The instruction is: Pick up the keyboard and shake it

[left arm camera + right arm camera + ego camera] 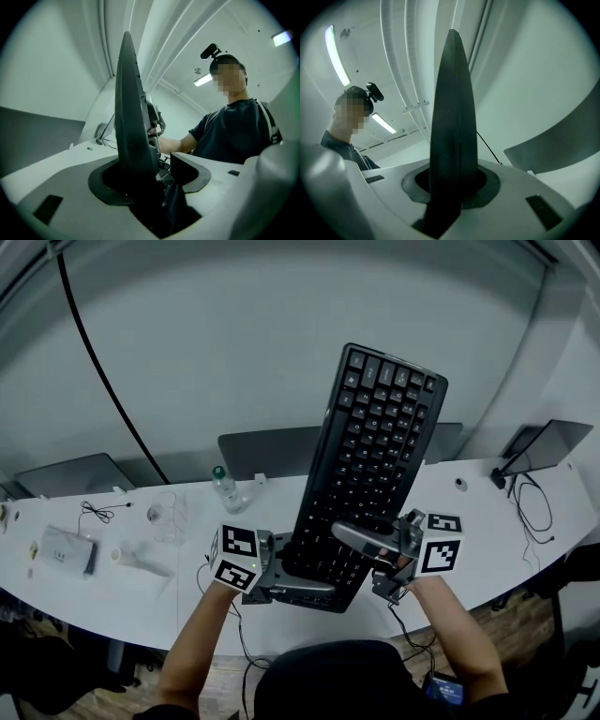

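Left gripper [281, 576], nearest, sits at lower left corner of keyboard [375, 456]. Its jaws are apart, edge between them w/ a gap on one side, so prob. no grip. Right gripper [375, 554] is clamped on lower right edge. Keyboard stands upright, raised above counter [141, 607] near edge, mid. Risk: one clamp only, so a shake could twist it out onto bottle [225, 488]. Cable [534, 507] lies at right end, box [66, 547] at left. Nothing blocks.

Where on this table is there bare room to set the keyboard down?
Widest bare table lies right of the raised keyboard, between the small round object and the looped cable. A narrower strip separates the water bottle from the keyboard. The left end is crowded: white box, cup, cord.
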### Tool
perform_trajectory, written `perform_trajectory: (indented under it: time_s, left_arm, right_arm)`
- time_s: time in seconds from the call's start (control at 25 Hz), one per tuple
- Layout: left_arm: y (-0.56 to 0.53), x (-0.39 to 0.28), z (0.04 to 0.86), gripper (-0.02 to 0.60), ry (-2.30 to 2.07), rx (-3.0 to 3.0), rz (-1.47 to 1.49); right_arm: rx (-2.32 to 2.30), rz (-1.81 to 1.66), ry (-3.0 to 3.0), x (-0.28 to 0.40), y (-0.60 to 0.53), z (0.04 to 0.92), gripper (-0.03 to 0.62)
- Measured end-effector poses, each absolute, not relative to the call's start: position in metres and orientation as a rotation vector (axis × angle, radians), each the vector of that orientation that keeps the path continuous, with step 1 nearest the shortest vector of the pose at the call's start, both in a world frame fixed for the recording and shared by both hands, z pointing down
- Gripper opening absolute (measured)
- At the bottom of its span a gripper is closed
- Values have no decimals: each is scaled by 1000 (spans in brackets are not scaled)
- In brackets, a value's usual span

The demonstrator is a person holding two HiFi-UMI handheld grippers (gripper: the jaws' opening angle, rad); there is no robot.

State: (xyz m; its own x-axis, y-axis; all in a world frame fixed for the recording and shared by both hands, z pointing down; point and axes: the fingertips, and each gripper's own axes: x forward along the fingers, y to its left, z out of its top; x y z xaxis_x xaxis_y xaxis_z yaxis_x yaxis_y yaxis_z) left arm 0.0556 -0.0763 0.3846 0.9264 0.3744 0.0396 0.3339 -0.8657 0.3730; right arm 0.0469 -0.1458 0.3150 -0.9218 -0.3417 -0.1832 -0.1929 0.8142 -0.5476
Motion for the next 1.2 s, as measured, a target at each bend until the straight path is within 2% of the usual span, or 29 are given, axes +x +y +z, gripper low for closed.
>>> perform_trajectory:
  time_s: [0.08, 0.24, 0.44, 0.72, 1.2]
  left_arm:
    - [-76, 59, 385, 286, 520, 2726, 170]
    - [-76, 61, 386, 232, 537, 2728, 190]
    - [-78, 61, 387, 212, 517, 2733, 204]
    - [-91, 67, 394, 124, 401, 2736, 214]
    - [-96, 69, 396, 100, 349, 2731, 217]
  right_arm:
    - [-408, -781, 2736, 47, -145, 316, 103]
    - [-406, -786, 2741, 48, -146, 317, 103]
    - [-414, -793, 2731, 48, -146, 317, 103]
    - [-447, -742, 2768, 49, -148, 319, 103]
    - [-437, -714, 2787, 49, -148, 319, 103]
